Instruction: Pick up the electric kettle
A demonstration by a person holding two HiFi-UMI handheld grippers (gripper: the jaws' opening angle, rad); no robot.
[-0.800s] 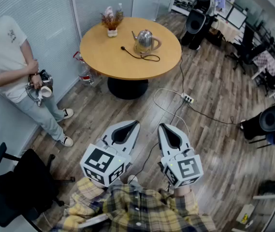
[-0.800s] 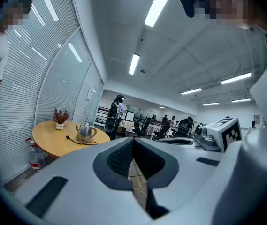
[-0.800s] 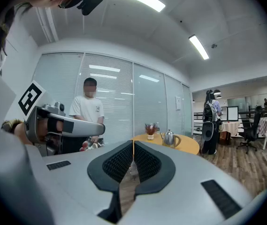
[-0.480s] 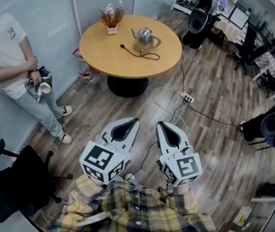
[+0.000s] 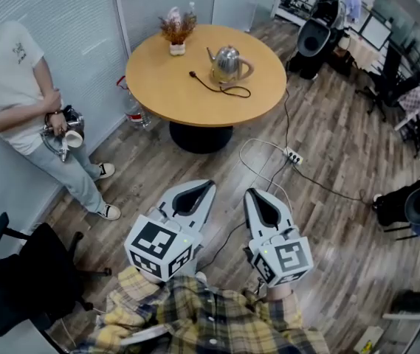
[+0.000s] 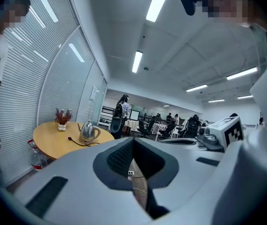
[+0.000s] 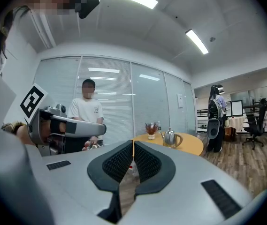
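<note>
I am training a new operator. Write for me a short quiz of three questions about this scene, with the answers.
1. True or false: the silver metal electric kettle stands on the round wooden table.
2. What lies on the table beside the kettle? A) a black cord B) a red cup C) an open book
3. Fill in: the left hand-held gripper and the right hand-held gripper both have their jaws ____, with nothing between them.
Key: 1 true; 2 A; 3 shut.
</note>
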